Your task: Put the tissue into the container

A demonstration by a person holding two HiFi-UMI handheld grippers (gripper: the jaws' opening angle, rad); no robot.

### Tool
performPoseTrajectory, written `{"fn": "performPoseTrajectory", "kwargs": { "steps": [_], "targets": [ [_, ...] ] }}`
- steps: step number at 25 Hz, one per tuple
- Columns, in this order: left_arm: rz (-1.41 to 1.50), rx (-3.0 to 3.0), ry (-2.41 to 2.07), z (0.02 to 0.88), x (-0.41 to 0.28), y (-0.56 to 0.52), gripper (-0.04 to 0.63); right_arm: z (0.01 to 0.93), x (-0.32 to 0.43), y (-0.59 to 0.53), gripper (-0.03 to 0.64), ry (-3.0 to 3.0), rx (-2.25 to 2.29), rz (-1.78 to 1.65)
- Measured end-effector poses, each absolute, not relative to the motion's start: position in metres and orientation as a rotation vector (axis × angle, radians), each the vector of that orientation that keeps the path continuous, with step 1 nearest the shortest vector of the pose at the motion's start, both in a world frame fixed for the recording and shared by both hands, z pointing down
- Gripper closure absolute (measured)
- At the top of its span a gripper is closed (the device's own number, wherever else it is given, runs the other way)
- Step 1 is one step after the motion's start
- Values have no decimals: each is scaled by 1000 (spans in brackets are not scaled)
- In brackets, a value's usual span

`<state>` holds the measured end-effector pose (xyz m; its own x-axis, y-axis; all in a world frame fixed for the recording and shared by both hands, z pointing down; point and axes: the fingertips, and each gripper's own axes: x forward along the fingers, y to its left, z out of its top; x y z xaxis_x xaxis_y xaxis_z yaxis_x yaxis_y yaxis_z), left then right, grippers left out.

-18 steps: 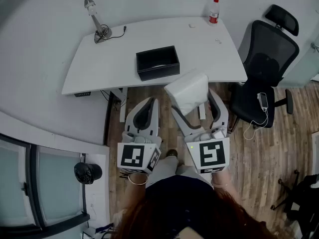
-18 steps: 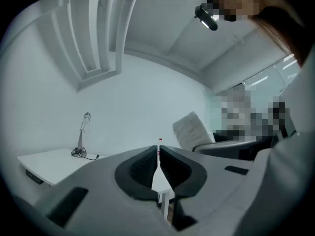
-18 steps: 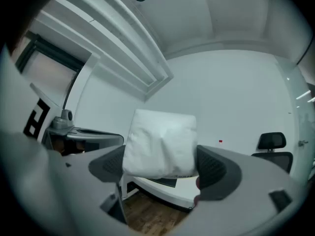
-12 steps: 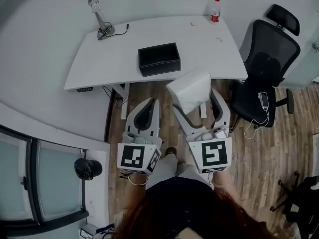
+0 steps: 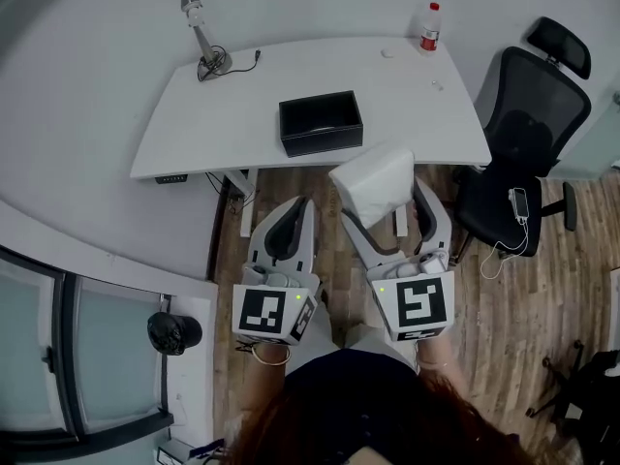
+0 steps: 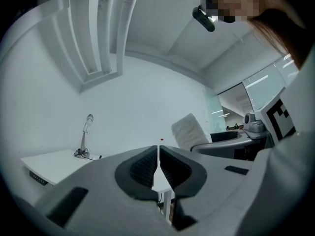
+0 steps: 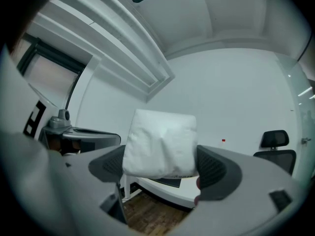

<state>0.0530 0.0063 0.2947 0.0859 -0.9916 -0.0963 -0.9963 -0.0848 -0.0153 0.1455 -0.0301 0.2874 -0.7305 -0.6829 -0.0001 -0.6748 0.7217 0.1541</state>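
A white tissue pack (image 5: 370,184) sits between the fingers of my right gripper (image 5: 387,201), which is shut on it; in the right gripper view the tissue pack (image 7: 161,144) fills the gap between both pads. It hangs over the wooden floor just in front of the white desk (image 5: 242,114). The black open container (image 5: 321,122) stands on the desk near its front edge, ahead and slightly left of the pack. My left gripper (image 5: 289,223) hangs beside it, shut with nothing in it; the pads meet in the left gripper view (image 6: 158,167).
A desk lamp (image 5: 204,37) stands at the desk's back left, a red-capped bottle (image 5: 429,29) at the back right. A black office chair (image 5: 528,134) is right of the desk. A glass partition (image 5: 68,356) runs along the left.
The desk and container have shifted slightly right and down in the head view as the person nears. Both grippers keep their pose; the right one still holds the tissue pack.
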Motion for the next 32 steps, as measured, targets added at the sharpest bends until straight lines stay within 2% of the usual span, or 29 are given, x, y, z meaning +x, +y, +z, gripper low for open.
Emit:
{"fn": "performPoseTrajectory", "kwargs": {
  "steps": [32],
  "targets": [
    [114,-2489,1816,304,-94,-101,560,306,19,-129,193,-2620,1463,-112]
  ]
}}
